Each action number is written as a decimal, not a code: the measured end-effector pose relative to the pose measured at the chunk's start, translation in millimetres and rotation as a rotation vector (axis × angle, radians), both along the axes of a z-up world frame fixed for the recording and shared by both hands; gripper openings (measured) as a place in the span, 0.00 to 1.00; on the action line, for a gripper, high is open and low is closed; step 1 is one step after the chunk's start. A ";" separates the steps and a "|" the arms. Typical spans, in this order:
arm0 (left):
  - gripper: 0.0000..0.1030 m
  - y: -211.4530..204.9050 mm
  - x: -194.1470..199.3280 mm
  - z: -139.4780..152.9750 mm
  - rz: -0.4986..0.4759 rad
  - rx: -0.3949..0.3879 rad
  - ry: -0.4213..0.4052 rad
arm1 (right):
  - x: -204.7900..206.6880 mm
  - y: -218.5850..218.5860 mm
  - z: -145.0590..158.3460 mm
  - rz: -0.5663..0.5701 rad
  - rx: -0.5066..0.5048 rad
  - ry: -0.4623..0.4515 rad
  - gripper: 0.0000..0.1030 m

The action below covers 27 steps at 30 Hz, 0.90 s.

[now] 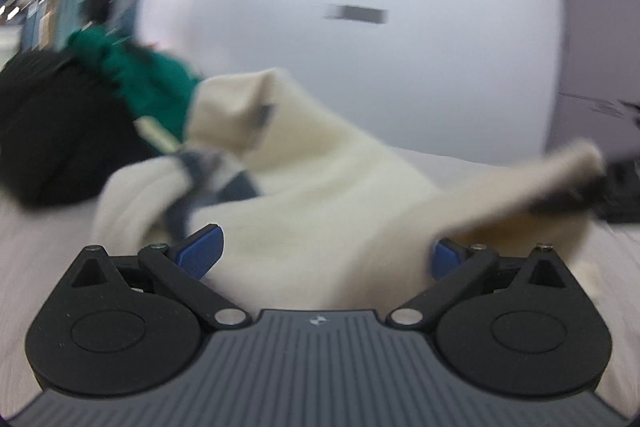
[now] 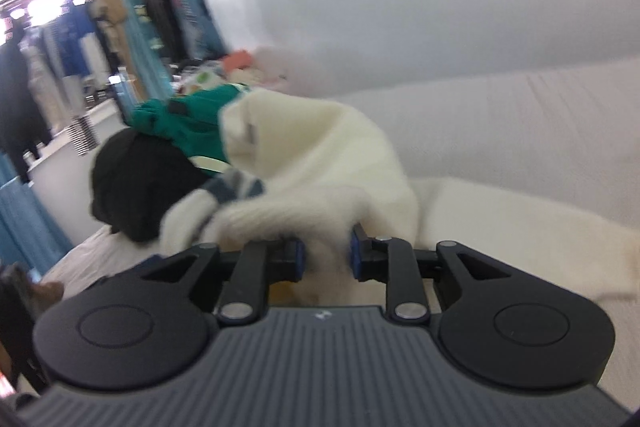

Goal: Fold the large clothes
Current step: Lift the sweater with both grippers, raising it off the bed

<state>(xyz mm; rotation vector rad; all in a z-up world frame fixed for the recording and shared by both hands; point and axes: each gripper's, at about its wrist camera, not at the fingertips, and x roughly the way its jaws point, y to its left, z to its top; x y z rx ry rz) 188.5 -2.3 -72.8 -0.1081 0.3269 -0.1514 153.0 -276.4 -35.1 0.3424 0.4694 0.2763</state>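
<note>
The cream garment [image 1: 328, 187] lies bunched on the bed [image 2: 540, 131], beside a black [image 2: 140, 183] and green pile. Left gripper [image 1: 326, 257] is spread wide. Right gripper [image 2: 326, 259] pinches a cream fold, probably to lift it.

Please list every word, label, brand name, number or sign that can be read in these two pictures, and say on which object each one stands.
No text can be read in either view.
Small white logo on the left gripper's grey body: a mark only, no letters.
The same small logo on the right gripper's grey body: blurred, no letters.
Dark plate on the white wall: too blurred to read.
Tag on the cream garment: too small and blurred to read.
</note>
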 end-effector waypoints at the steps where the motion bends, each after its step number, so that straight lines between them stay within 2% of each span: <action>1: 1.00 4.8 4.1 -0.7 0.025 -0.010 0.020 | 2.8 -3.0 -3.5 -0.023 0.016 0.022 0.28; 3: 1.00 11.1 11.2 -2.0 0.066 -0.021 0.053 | 2.9 -8.2 -8.6 -0.110 0.036 0.045 0.37; 4: 1.00 11.7 9.9 -2.3 0.078 -0.015 0.057 | 0.7 -9.1 -9.6 -0.131 0.041 0.040 0.38; 11: 1.00 -0.2 3.8 -3.4 0.083 0.100 0.084 | -9.5 -14.8 -5.3 -0.235 0.051 -0.047 0.39; 15: 1.00 -0.5 6.4 -12.6 0.062 0.061 0.191 | -3.1 -18.7 -7.2 -0.259 0.053 -0.042 0.44; 17: 0.88 -1.6 8.2 -20.0 0.048 0.041 0.243 | 2.7 -14.6 -10.7 -0.257 0.022 -0.016 0.50; 18: 0.76 0.1 9.0 -23.6 0.028 0.006 0.258 | 5.1 -13.4 -13.1 -0.249 -0.004 0.003 0.53; 19: 0.70 2.6 10.5 -26.0 0.010 -0.036 0.269 | 6.6 -11.2 -14.9 -0.249 -0.027 0.021 0.53; 20: 0.54 5.4 11.4 -26.3 -0.014 -0.075 0.263 | 8.5 -9.1 -17.4 -0.250 -0.047 0.036 0.54; 21: 0.37 6.4 11.8 -24.9 -0.031 -0.092 0.247 | 9.2 -8.6 -19.0 -0.238 -0.059 0.048 0.59; 23: 0.22 9.3 9.7 -18.2 -0.051 -0.117 0.193 | 8.7 -5.1 -20.1 -0.216 -0.079 0.050 0.63; 24: 0.12 11.0 9.4 -14.3 -0.062 -0.136 0.175 | 7.7 -2.0 -18.6 -0.205 -0.091 0.043 0.63; 26: 0.07 16.9 7.3 -4.8 -0.073 -0.170 0.127 | 0.5 4.7 -14.2 -0.167 -0.118 0.006 0.65; 27: 0.07 18.9 6.0 -0.1 -0.072 -0.178 0.104 | -3.4 11.6 -11.3 -0.136 -0.141 -0.021 0.72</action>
